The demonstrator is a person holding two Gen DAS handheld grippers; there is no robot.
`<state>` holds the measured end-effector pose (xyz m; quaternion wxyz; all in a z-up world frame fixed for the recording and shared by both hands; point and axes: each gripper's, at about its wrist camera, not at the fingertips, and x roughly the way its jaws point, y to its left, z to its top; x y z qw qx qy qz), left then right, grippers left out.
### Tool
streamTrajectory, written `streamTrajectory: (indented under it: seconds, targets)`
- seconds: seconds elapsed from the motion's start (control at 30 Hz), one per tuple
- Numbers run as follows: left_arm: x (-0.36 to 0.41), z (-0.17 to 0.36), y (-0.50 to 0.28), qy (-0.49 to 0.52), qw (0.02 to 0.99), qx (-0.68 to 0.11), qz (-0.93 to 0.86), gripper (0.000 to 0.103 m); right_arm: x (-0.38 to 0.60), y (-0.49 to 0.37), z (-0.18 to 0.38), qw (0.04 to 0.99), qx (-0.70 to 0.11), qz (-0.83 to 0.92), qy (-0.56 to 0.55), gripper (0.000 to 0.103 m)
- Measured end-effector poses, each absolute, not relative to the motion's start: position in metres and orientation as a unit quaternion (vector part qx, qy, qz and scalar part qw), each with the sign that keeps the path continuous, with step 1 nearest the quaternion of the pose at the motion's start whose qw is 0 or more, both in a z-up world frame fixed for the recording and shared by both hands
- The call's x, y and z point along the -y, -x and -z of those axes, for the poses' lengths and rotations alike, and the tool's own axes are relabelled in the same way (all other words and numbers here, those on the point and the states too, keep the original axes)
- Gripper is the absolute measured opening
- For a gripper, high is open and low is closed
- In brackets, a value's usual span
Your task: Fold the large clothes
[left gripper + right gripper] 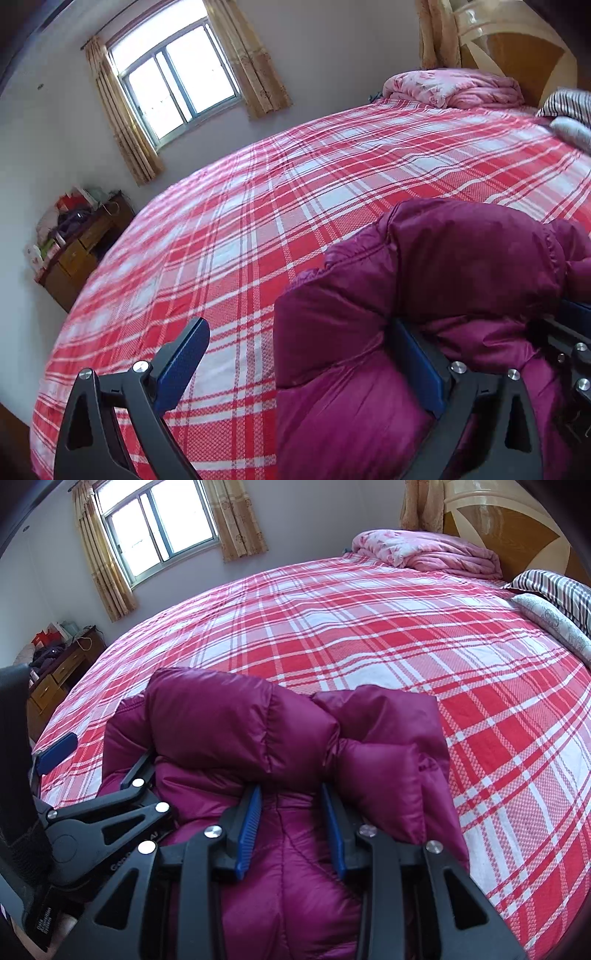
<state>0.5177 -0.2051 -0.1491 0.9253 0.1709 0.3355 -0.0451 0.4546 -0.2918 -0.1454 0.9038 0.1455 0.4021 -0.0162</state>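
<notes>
Here the puffy magenta jacket [280, 738] lies bunched on the plaid bed [406, 635], directly ahead of the right gripper [291, 827], whose parted jaws straddle it unpressed; the left gripper [306, 365], spread wide, sits leftward, one finger against its edge

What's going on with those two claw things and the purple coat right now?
Left gripper open, one finger under puffy magenta down jacket. Right gripper open astride its padding. Red plaid bedsheet ahead bare.

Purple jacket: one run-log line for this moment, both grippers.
stage: folding | purple jacket bunched on plaid bed | left gripper open, one finger under jacket fold | right gripper astride jacket, grip unclear
</notes>
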Motion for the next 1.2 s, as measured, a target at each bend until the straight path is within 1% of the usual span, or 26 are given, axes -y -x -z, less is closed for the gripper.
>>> streamTrajectory:
  seconds: [0.07, 0.13, 0.23, 0.27, 0.33, 0.47, 0.63, 0.7, 0.73, 0.77, 0.8, 0.9, 0.93, 0.97, 1.0, 1.03, 1.07, 1.1, 1.13, 1.2]
  targets:
    - [0.181, 0.140, -0.510, -0.114, 0.925, -0.356, 0.072, 0.098, 0.296, -0.440, 0.135, 0.912, -0.378, -0.010, -0.161, 0.066]
    - [0.159, 0.131, -0.500, -0.076, 0.924, -0.364, 0.091, 0.098, 0.301, -0.421, 0.124, 0.925, -0.342, -0.008, -0.167, 0.080]
    - [0.134, 0.122, -0.482, -0.053, 0.923, -0.365, 0.114, 0.098, 0.316, -0.399, 0.114, 0.933, -0.318, 0.005, -0.169, 0.083]
    - [0.130, 0.121, -0.477, -0.047, 0.920, -0.367, 0.126, 0.098, 0.322, -0.396, 0.114, 0.932, -0.320, 0.011, -0.172, 0.087]
    - [0.125, 0.124, -0.471, -0.031, 0.912, -0.382, 0.148, 0.098, 0.334, -0.397, 0.118, 0.924, -0.335, 0.010, -0.184, 0.089]
    - [0.126, 0.139, -0.471, 0.015, 0.890, -0.416, 0.187, 0.098, 0.356, -0.400, 0.129, 0.911, -0.354, 0.007, -0.212, 0.089]
    - [0.134, 0.148, -0.473, 0.036, 0.882, -0.419, 0.210, 0.098, 0.359, -0.413, 0.146, 0.894, -0.386, -0.028, -0.225, 0.089]
    - [0.135, 0.151, -0.476, 0.044, 0.878, -0.424, 0.218, 0.098, 0.361, -0.416, 0.153, 0.886, -0.391, -0.045, -0.245, 0.087]
    - [0.137, 0.153, -0.477, 0.049, 0.875, -0.427, 0.223, 0.098, 0.363, -0.417, 0.156, 0.881, -0.393, -0.055, -0.258, 0.083]
    - [0.137, 0.155, -0.478, 0.053, 0.873, -0.428, 0.227, 0.098, 0.364, -0.418, 0.160, 0.875, -0.394, -0.066, -0.273, 0.076]
    - [0.139, 0.157, -0.479, 0.057, 0.871, -0.430, 0.230, 0.098, 0.364, -0.419, 0.163, 0.871, -0.397, -0.075, -0.279, 0.074]
    - [0.145, 0.159, -0.483, 0.065, 0.861, -0.439, 0.248, 0.098, 0.357, -0.424, 0.164, 0.864, -0.418, -0.081, -0.269, 0.071]
    - [0.147, 0.159, -0.483, 0.064, 0.858, -0.441, 0.254, 0.098, 0.355, -0.425, 0.164, 0.862, -0.422, -0.088, -0.266, 0.065]
    - [0.151, 0.158, -0.484, 0.061, 0.857, -0.442, 0.258, 0.098, 0.352, -0.425, 0.164, 0.860, -0.423, -0.101, -0.267, 0.047]
    - [0.153, 0.156, -0.481, 0.056, 0.857, -0.439, 0.263, 0.090, 0.351, -0.424, 0.163, 0.855, -0.422, -0.116, -0.277, 0.041]
    - [0.158, 0.151, -0.476, 0.046, 0.858, -0.434, 0.271, 0.077, 0.349, -0.421, 0.162, 0.856, -0.420, -0.116, -0.278, 0.034]
    - [0.162, 0.147, -0.470, 0.031, 0.861, -0.428, 0.271, 0.074, 0.346, -0.417, 0.160, 0.859, -0.417, -0.114, -0.274, 0.029]
    - [0.168, 0.141, -0.463, 0.005, 0.868, -0.420, 0.264, 0.068, 0.343, -0.413, 0.157, 0.863, -0.413, -0.112, -0.270, 0.027]
    - [0.173, 0.136, -0.457, -0.017, 0.873, -0.413, 0.259, 0.060, 0.340, -0.408, 0.154, 0.867, -0.408, -0.108, -0.264, 0.025]
    - [0.177, 0.124, -0.442, -0.046, 0.883, -0.396, 0.248, 0.051, 0.332, -0.399, 0.148, 0.873, -0.404, -0.101, -0.253, 0.024]
